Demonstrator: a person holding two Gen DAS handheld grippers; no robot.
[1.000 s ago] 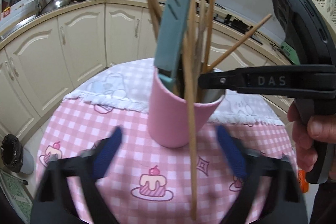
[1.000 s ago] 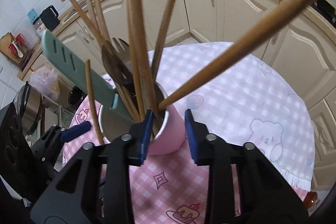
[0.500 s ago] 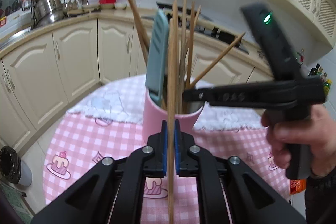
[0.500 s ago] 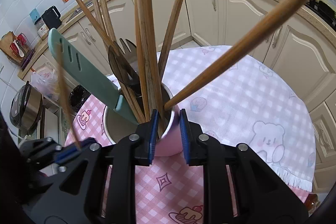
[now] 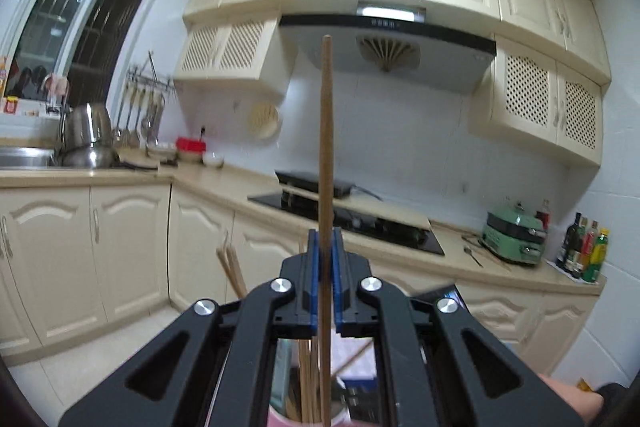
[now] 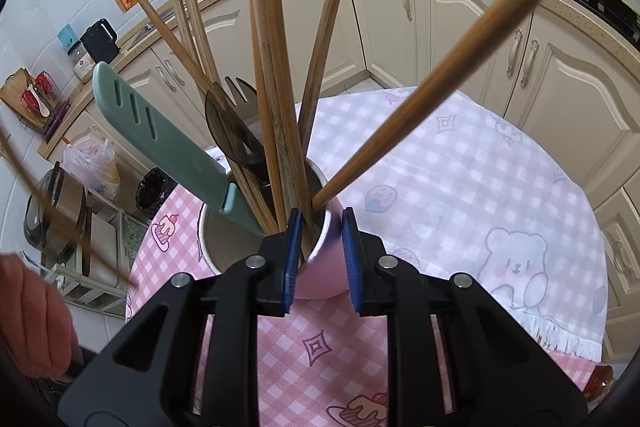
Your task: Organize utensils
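The wooden chopstick [image 5: 325, 163] stood nearly upright, pinched between the pressed-together blue pads of the left tool [image 5: 325, 279], its top rising well above the pads and its lower end hanging just over the pink cup [image 6: 320, 267] below. To seat it well, I judged the stick should stay vertical and be lowered straight into a gap among the other chopsticks [image 6: 272, 67], released only once its tip was inside the rim. It looked plain, slim, brown and slightly tapered. The right tool [image 6: 318, 259] clamped the cup's rim, one pad inside and one outside, steadying it on the pink checked tabletop [image 6: 460, 195]. A sheathed green knife [image 6: 160, 135] and a dark fork [image 6: 244, 115] leaned beyond that tool.
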